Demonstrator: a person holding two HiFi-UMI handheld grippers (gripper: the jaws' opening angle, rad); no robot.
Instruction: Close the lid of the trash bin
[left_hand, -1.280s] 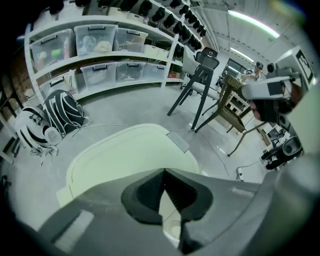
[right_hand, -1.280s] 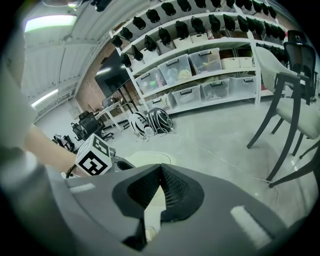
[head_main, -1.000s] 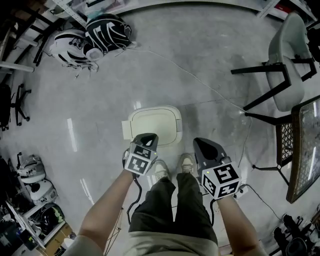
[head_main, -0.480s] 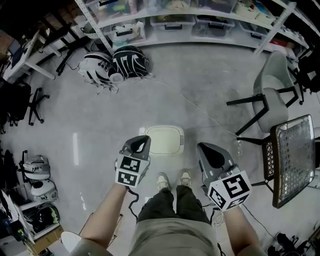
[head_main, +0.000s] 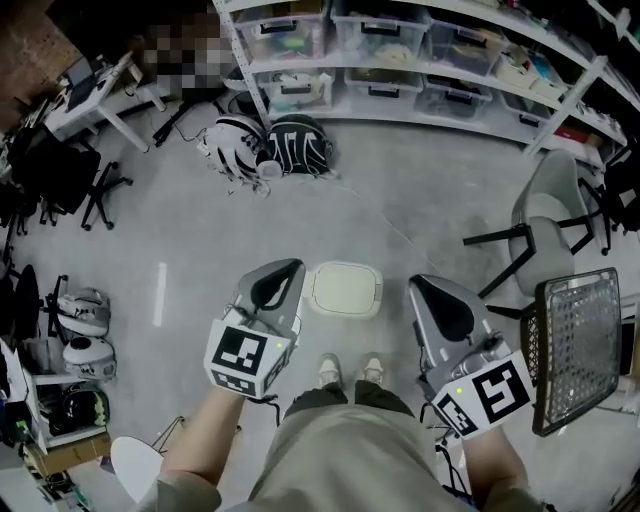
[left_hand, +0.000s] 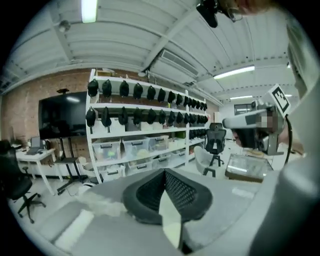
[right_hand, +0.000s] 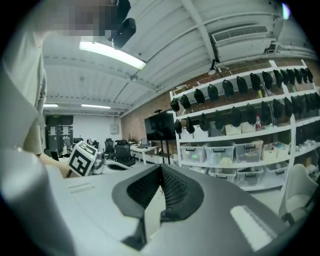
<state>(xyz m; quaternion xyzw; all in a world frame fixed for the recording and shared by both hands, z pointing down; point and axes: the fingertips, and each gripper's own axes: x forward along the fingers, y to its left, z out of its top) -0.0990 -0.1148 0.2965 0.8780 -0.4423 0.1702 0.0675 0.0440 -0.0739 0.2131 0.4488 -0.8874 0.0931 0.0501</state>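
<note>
The cream trash bin stands on the grey floor just ahead of the person's shoes, its lid lying flat on top. My left gripper hangs in the air left of the bin and well above it, shut and holding nothing. On the other side my right gripper is also raised, shut and empty. In the left gripper view the left gripper points at the shelves, jaws together. The right gripper view shows the right gripper aimed level across the room, and no bin appears in either gripper view.
Black-and-white helmets lie on the floor near the storage shelves. A grey chair and a mesh-topped table stand at the right. An office chair is at the left. A thin cable runs across the floor.
Both grippers have risen away from the bin, and the head camera has lifted, so the bin looks smaller and farther. The lid stays flat on the bin.
</note>
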